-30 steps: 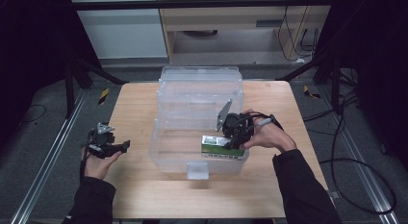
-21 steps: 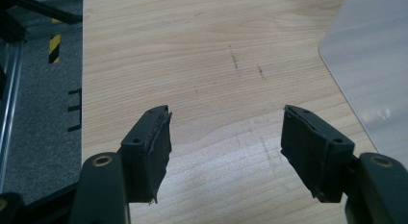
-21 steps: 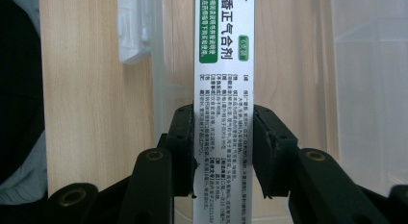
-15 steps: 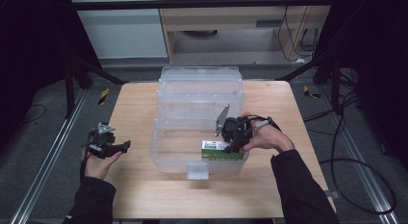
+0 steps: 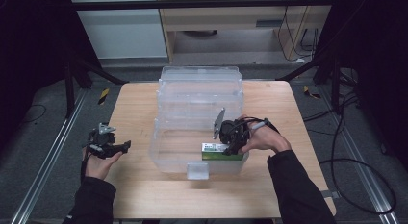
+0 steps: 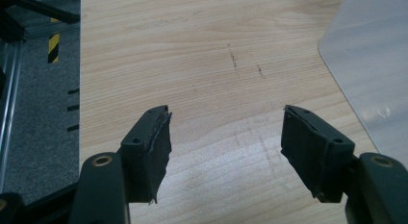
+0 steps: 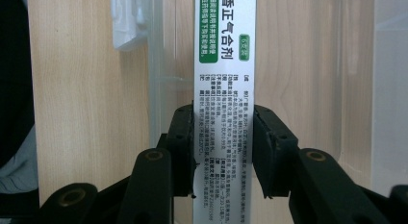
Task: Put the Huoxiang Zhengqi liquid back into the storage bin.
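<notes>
Box [image 5: 221,151], white and green with printed text, sits in the near right corner of a clear plastic bin [image 5: 199,113] and is clamped by its long sides between the jaws of the right gripper [image 5: 234,146]; in the right gripper view the pads [image 7: 184,147] press on both edges of the box [image 7: 224,89]. Left gripper [image 5: 115,148] rests in the person's palm at the near left of the table [image 5: 134,104], well apart from the bin, its jaws spread wide with nothing between them, bare wood beneath [image 6: 226,152]. A small latch tab [image 5: 197,170] projects from the bin's near wall. Beyond the table's far edge lie grey floor, loose cables [image 5: 351,137] at right, and a pale cabinet [image 5: 216,22].
</notes>
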Motion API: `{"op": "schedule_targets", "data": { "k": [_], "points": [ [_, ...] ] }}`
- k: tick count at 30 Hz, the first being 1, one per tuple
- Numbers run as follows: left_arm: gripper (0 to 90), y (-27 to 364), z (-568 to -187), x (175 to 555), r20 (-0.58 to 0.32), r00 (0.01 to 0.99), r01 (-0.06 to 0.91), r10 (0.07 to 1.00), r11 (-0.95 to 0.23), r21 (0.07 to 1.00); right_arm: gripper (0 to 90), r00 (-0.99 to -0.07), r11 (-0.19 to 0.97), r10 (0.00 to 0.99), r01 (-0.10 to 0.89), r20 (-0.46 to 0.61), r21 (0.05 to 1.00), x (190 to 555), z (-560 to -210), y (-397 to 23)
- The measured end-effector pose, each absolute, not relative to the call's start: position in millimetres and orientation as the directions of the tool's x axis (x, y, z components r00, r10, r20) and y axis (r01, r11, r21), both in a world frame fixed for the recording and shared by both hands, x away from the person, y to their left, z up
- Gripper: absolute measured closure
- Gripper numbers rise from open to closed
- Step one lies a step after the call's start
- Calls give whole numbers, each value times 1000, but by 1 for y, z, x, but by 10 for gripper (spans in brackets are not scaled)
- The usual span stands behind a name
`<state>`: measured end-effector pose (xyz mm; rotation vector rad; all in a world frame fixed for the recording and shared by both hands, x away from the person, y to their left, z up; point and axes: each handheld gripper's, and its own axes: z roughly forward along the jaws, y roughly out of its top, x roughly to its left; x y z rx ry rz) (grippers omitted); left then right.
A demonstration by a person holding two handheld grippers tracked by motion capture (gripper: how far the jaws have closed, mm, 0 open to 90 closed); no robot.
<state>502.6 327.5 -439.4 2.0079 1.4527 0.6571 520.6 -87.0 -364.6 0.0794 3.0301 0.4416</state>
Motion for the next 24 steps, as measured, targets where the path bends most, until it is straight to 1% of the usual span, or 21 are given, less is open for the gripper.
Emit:
{"op": "schedule_targets", "data": {
  "k": [7,14,18,22,24],
  "points": [
    [339,327,-440,503,60,290,675,955,-249,695,637,-996,960,54,32,-73,279,521,-369,-86],
    [339,327,-439,502,60,291,674,955,-250,695,635,-996,968,55,36,-69,250,521,-374,-83],
    [339,327,-440,502,60,292,676,955,-250,693,634,-996,968,60,40,-71,247,521,-376,-82],
    [339,327,-440,502,61,291,675,955,-250,694,633,-995,962,76,56,-67,267,521,-380,-85],
    [339,327,-440,502,61,291,676,955,-250,693,632,-995,965,74,54,-69,258,520,-381,-85]
  ]
}}
